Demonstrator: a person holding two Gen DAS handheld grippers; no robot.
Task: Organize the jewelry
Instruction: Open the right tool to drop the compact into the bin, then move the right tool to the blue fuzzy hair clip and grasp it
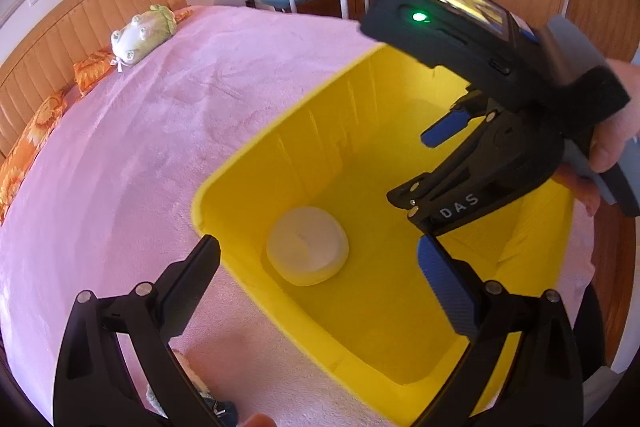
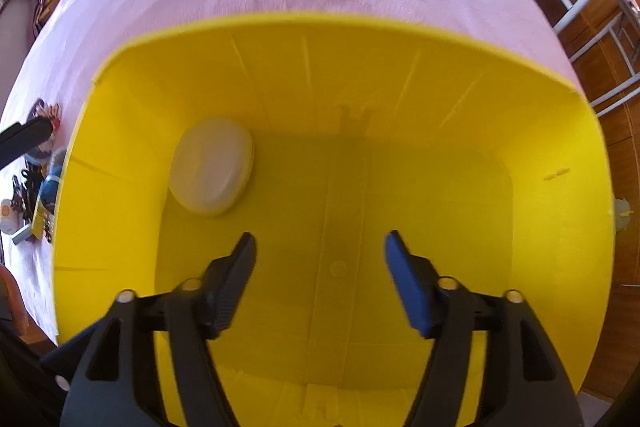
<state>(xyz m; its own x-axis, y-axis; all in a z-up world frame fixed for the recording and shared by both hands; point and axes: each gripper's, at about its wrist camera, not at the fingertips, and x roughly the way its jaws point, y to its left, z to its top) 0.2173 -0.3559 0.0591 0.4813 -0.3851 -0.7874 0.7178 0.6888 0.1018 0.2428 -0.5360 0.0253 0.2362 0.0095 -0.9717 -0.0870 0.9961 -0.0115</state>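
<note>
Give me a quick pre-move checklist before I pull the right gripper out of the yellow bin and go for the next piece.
1. Right gripper open and empty: ok, nothing sits between its fingers.
2. White round case released: ok, it lies on the floor of the yellow bin, near a corner, apart from the fingers.
3. Left gripper open and empty: ok; it straddles the bin wall without pressing it.
4. Exit path upward: ok, nothing shows above the rim.
5. Remaining items on the pink blanket: ok, a small pile beside the bin.
6. What those items are: cannot tell, too small and blurred.
</note>
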